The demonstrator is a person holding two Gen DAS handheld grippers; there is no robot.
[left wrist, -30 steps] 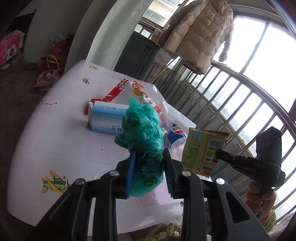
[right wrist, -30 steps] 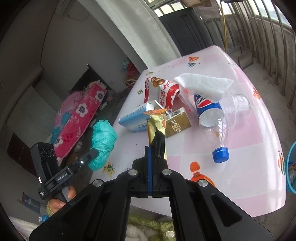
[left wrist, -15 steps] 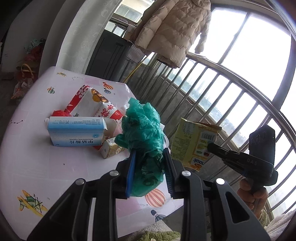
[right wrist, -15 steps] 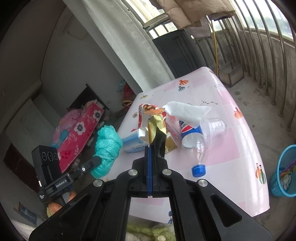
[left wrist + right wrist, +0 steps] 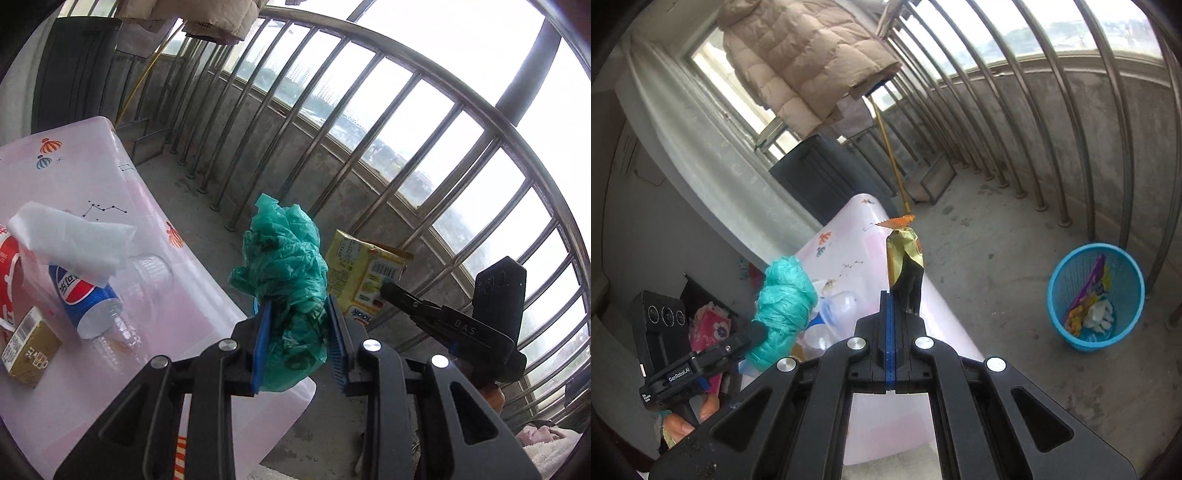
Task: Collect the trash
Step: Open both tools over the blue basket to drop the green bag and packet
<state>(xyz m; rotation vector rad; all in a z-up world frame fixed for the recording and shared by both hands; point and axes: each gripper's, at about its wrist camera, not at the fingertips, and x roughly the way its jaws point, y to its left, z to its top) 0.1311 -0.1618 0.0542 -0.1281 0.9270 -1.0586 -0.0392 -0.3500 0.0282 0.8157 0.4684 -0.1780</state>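
Observation:
My left gripper (image 5: 299,325) is shut on a crumpled green plastic bag (image 5: 284,258), held in the air past the table's right edge. The bag also shows in the right wrist view (image 5: 785,295). My right gripper (image 5: 890,299) is shut on a yellow snack wrapper (image 5: 905,258), seen edge-on; in the left wrist view the wrapper (image 5: 364,269) hangs to the right of the bag. A blue mesh trash basket (image 5: 1095,295) with several wrappers inside stands on the concrete floor, to the right of the table.
On the pink table (image 5: 122,192) lie a Pepsi bottle (image 5: 88,299), a white tissue (image 5: 70,236), a small gold carton (image 5: 29,350) and a red wrapper (image 5: 7,280). A metal railing (image 5: 406,155) runs behind. A beige coat (image 5: 801,62) hangs overhead.
Both grippers have swung right, away from the table, with the bag and the wrapper still held. The blue basket has come into the right wrist view.

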